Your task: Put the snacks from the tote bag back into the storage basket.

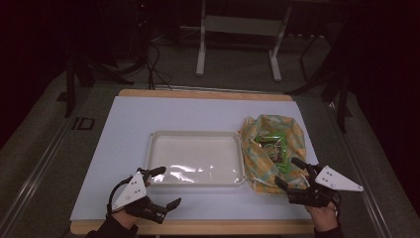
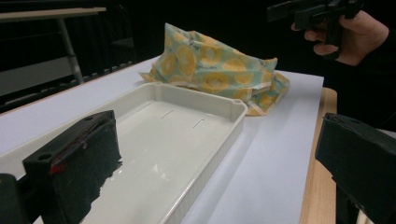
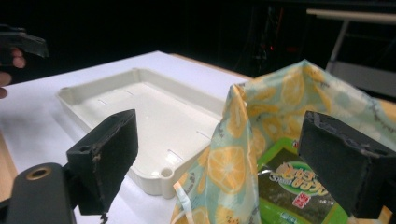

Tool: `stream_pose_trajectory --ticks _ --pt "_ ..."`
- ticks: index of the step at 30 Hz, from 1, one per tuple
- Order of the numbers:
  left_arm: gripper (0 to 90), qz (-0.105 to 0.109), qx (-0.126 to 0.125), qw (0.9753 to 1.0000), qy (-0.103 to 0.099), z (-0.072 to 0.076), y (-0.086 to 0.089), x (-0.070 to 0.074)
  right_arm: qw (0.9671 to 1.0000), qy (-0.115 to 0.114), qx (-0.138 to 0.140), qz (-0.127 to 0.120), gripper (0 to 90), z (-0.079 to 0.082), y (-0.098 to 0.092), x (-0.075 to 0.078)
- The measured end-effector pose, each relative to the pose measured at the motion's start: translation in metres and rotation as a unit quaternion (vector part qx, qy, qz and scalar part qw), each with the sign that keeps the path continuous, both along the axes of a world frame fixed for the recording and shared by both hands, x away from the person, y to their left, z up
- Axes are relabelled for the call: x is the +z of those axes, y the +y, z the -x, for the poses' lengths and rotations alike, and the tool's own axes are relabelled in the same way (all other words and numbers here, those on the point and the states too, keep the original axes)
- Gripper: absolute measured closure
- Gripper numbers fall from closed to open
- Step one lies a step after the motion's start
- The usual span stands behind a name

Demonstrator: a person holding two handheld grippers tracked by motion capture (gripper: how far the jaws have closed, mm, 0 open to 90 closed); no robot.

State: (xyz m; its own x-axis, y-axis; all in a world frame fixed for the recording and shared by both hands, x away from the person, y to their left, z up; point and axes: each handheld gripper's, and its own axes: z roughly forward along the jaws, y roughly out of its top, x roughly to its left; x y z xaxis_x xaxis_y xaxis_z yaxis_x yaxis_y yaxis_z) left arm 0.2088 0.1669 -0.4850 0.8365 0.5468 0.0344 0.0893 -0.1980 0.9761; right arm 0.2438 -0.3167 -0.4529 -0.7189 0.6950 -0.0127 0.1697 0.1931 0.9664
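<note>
Bag (image 1: 271, 148) mouth gapes w/ green packet (image 1: 274, 148) inside; right hand-held gripper (image 1: 293, 173), jaws spread & empty, could snag cloth, not packet. Left hand-held gripper (image 1: 167, 186) also released.

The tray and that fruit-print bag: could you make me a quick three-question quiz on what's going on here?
1. True or false: the tray holds nothing.
2. What lies inside the open bag? A) a green packet B) a spoon C) a cup
3. Which gripper is nearer the bag?

Key:
1. True; its white floor is bare.
2. A; the green packet shows through the bag's mouth.
3. The right gripper, jaws open at the bag's near edge; the left gripper, also open, sits by the tray's near left corner.
</note>
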Motion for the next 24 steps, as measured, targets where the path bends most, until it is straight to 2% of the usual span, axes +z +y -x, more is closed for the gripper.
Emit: stream_pose_trajectory --ticks 4,6,7,9,10,12,16,20,21,24 --pt "0.3 -0.002 -0.003 1.0000 -0.001 0.002 0.000 0.000 0.9995 -0.001 0.011 0.030 10.9 0.003 -0.001 -0.001" --pt "0.3 -0.005 -0.004 1.0000 -0.002 0.002 0.000 0.000 0.9995 0.000 0.006 0.031 10.9 0.003 -0.002 0.000" --pt "0.3 -0.005 -0.005 1.0000 -0.002 0.003 0.000 0.001 0.9995 0.003 0.014 0.029 10.9 0.003 -0.003 0.000" --pt "0.3 -0.004 -0.005 1.0000 -0.004 0.005 0.000 0.001 0.9996 0.004 0.014 0.025 10.8 0.004 -0.003 0.001" --pt "0.3 -0.005 -0.005 1.0000 -0.004 0.006 0.001 0.001 0.9994 0.008 0.025 0.021 10.8 0.004 -0.003 0.001" --pt "0.3 -0.006 -0.005 1.0000 -0.004 0.007 0.002 0.002 0.9993 0.007 0.024 0.029 10.8 0.005 0.000 0.000" --pt "0.3 -0.006 -0.006 1.0000 -0.002 0.008 0.001 0.001 0.9978 0.023 0.048 0.040 10.8 0.002 0.004 -0.002" --pt "0.3 -0.006 -0.008 0.9999 -0.004 0.008 0.000 0.000 0.9958 0.029 0.065 0.059 11.9 0.002 0.011 -0.002" --pt "0.3 -0.004 -0.007 1.0000 -0.005 0.008 0.000 0.000 0.9944 0.028 0.073 0.072 12.5 0.003 0.013 -0.001" --pt "0.3 -0.002 -0.009 1.0000 -0.003 0.007 -0.001 -0.001 0.9942 0.029 0.080 0.066 12.7 0.003 0.014 0.002"
